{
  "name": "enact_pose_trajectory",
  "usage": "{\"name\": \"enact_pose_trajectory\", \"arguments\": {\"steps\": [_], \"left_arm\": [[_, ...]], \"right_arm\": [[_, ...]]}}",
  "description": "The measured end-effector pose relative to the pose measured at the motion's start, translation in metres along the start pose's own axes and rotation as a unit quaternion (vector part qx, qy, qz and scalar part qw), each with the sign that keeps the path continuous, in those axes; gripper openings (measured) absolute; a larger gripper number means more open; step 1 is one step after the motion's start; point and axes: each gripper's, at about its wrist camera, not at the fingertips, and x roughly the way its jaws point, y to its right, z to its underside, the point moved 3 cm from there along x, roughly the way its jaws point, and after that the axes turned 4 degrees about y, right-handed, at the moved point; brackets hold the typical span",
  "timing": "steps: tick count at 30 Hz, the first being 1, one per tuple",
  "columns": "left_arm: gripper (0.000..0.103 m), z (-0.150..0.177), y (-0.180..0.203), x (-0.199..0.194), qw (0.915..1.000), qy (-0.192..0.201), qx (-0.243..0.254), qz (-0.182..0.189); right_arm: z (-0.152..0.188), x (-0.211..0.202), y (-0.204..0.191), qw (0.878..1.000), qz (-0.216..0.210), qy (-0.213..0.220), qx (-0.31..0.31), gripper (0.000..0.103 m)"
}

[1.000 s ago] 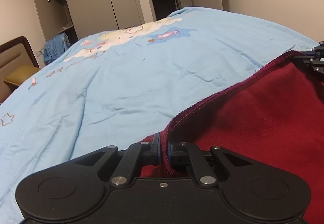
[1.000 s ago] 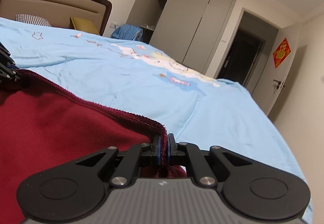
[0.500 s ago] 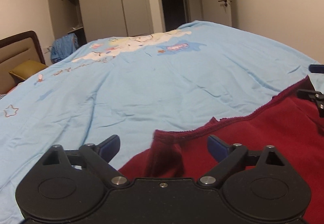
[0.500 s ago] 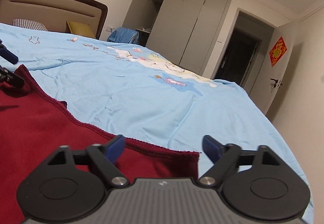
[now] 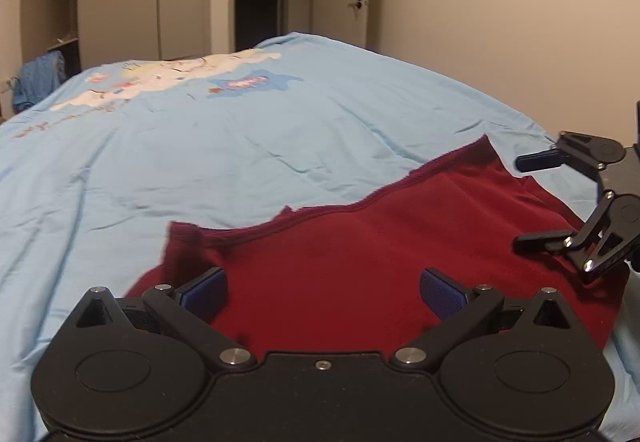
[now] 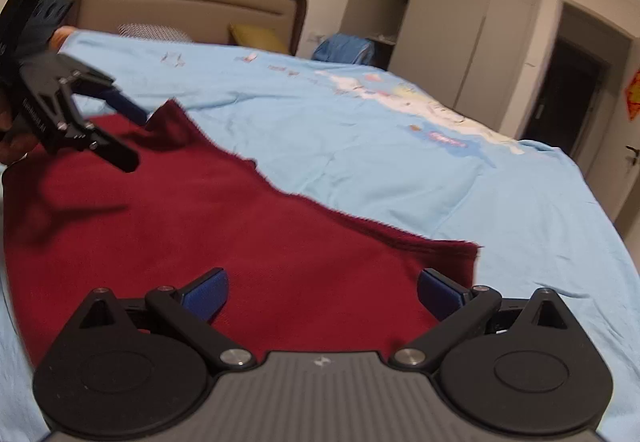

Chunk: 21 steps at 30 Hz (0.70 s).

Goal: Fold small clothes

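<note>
Left gripper (image 5: 322,292) at bottom centre, fingers spread wide, holding nothing. Dark red garment (image 5: 360,250) lies flat on the blue bedspread (image 5: 200,146); looks soft, floppy, so I'd pinch its hemmed corners. Right gripper (image 6: 322,292) gapes empty too.

dark red garment (image 5: 360,242) on light blue cartoon-print bedspread (image 5: 200,162)

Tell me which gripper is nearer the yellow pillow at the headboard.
Left. The left gripper hangs over the dark red garment's headboard-side corner, closer to the yellow pillow. The right gripper is over the opposite corner, toward the door.
</note>
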Motion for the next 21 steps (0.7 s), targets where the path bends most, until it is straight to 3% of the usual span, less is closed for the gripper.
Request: {"name": "enact_pose_trajectory", "arguments": {"steps": [4, 9, 15, 18, 21], "left_arm": [[0.102, -0.001, -0.019, 0.023, 0.9988, 0.002, -0.048, -0.012], [0.102, 0.005, -0.061, 0.036, 0.9904, 0.021, -0.132, -0.037], [0.102, 0.029, -0.095, 0.041, 0.9688, 0.065, -0.238, 0.021], [0.102, 0.035, -0.105, 0.04, 0.9574, 0.083, -0.273, 0.046], [0.102, 0.037, -0.107, 0.041, 0.952, 0.091, -0.287, 0.056]], "right_arm": [[-0.001, 0.027, 0.014, 0.999, -0.008, -0.005, 0.042, 0.102], [0.013, 0.055, 0.058, 0.984, -0.001, -0.019, 0.179, 0.102], [0.04, 0.053, 0.091, 0.955, -0.048, 0.015, 0.294, 0.101], [0.046, 0.052, 0.097, 0.949, -0.059, 0.024, 0.308, 0.102], [0.047, 0.049, 0.1, 0.949, -0.059, 0.027, 0.309, 0.102]]}}
